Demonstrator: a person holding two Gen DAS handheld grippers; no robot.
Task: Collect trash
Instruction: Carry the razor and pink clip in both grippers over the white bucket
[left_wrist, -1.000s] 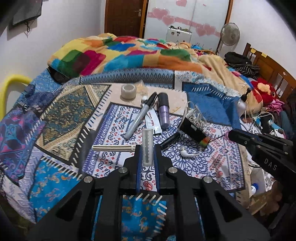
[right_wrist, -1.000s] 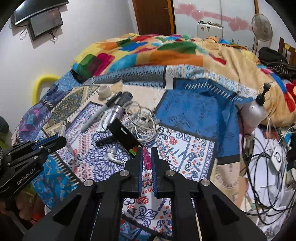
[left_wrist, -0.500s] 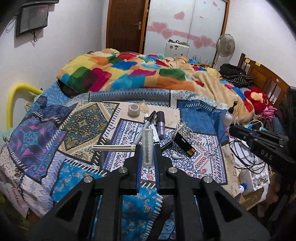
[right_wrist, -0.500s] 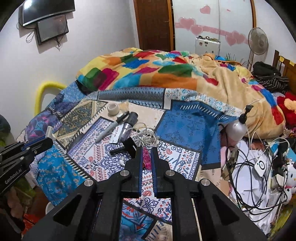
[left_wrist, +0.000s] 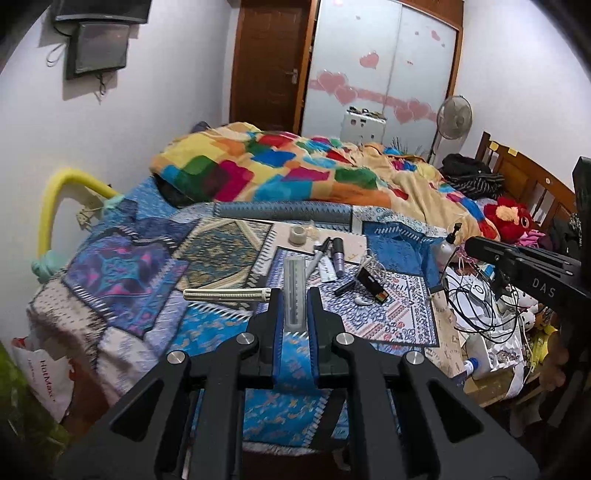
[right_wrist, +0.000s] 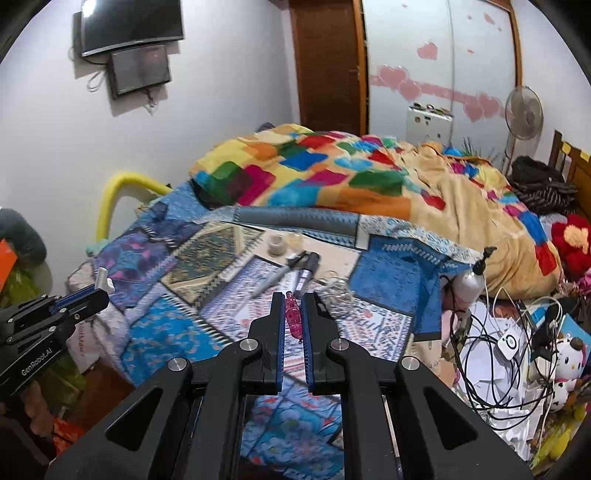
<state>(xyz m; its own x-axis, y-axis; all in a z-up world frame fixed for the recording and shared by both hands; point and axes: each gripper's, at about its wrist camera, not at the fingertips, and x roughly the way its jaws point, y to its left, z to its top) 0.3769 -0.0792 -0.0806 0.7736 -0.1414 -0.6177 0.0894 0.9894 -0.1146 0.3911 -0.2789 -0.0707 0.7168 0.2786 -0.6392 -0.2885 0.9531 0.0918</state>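
My left gripper (left_wrist: 294, 295) is shut on a clear grey plastic strip (left_wrist: 294, 284) that stands up between the jaws. A cream ribbed stick (left_wrist: 225, 294) juts left from it, level with the fingertips. My right gripper (right_wrist: 293, 299) is shut on a small pink translucent piece (right_wrist: 293, 319). Both hang above the near end of the patchwork bed cover (left_wrist: 207, 325). Left on the cover are a tape roll (left_wrist: 297, 234), a grey marker (left_wrist: 317, 254), a purple tube (left_wrist: 338, 256), a black box (left_wrist: 371, 282) and a white earbud (left_wrist: 360, 301). The right gripper (left_wrist: 476, 245) also shows at the right edge of the left wrist view.
A colourful blanket (left_wrist: 295, 173) covers the far half of the bed. Right of the bed is a pile of cables and papers (right_wrist: 491, 332) with a pump bottle (right_wrist: 471, 280). A white bag (left_wrist: 44, 369) sits on the floor at the left, by a yellow tube (left_wrist: 55, 206).
Both grippers have risen and drawn back from the bed, so the things on the cover look smaller and farther. Each keeps its hold on the same piece.
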